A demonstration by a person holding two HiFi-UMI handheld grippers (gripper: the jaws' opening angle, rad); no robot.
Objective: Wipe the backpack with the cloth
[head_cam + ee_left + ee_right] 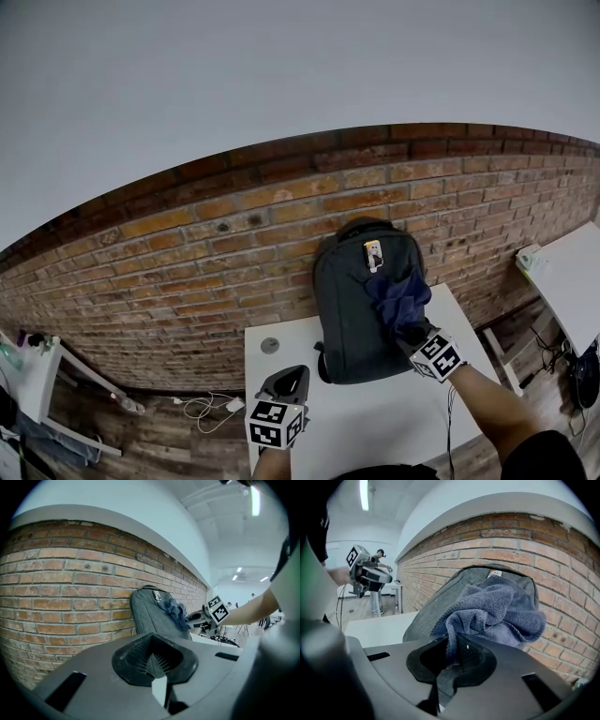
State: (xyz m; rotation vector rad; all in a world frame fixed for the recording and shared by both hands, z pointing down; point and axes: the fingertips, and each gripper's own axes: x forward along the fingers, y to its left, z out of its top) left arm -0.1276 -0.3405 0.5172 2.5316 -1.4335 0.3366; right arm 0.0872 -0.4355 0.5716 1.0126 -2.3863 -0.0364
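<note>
Head view: looking down on a grey backpack (356, 309) propped upright at the far edge of a white surface (375, 422), back against a brick wall (187, 262). On its front, toward the right, a bunched dark-blue cloth (398, 295), pinched by the right tongs (411, 330) and touching the fabric just below a small pale tag (373, 253). Nearer and to the left, above the surface and apart from the backpack, the left tongs (287, 380).

Left gripper view: looking along the left tongs (153, 660), pressed together with nothing between. Beyond them the backpack (150, 616) against the wall (56, 588), the cloth (173, 611) draped on its right side, the right tongs (197, 617) just beside it.

Right gripper view: right tongs (452, 660) clamped on a fold of the cloth (501, 613), with the remainder heaped against the backpack (436, 611). Well off to the left, the left tongs (370, 573), and nearer, the pale surface (379, 627)
</note>
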